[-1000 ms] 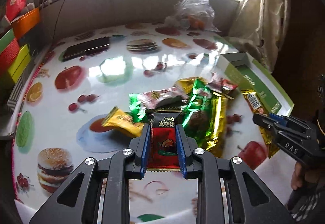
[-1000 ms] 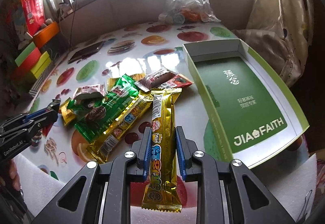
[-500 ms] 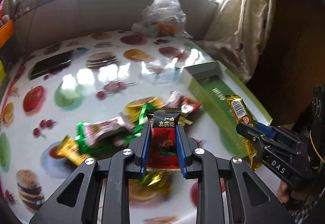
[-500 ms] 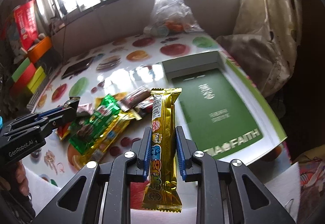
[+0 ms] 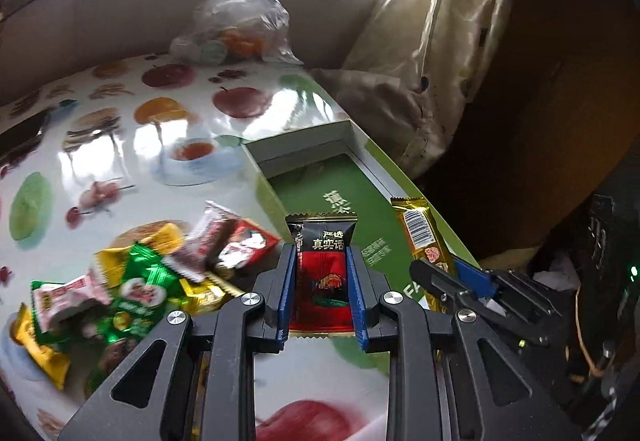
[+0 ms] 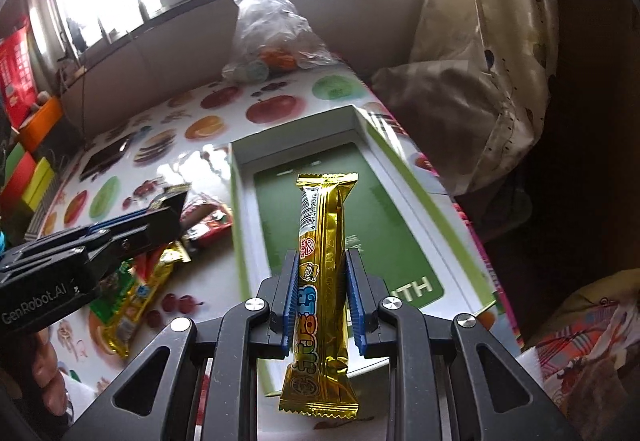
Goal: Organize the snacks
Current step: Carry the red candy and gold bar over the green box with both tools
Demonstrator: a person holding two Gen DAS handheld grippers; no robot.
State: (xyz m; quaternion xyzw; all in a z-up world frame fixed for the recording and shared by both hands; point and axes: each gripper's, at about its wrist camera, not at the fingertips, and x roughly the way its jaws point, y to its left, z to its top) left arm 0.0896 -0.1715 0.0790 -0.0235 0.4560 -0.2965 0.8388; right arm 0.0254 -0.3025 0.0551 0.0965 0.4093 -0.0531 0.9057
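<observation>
Left gripper [image 5: 322, 295] clamping red-black packet [image 5: 323, 273], hanging beside green box [image 5: 256, 161] near-left wall. Right gripper [image 6: 322, 295] clamping gold bar [image 6: 320, 281], hovering over box floor. Box looking empty. Risk: bar sticking far past pads, tipping over rim [image 6: 452, 229] on release; grippers crowding, colliding. Snack pile [image 5: 132, 281] waiting left of box.

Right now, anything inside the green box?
The green box shows only its printed green floor and white walls, with no snack lying in it. The gold bar in the right gripper covers a strip of the floor, so that strip is unchecked.
</observation>
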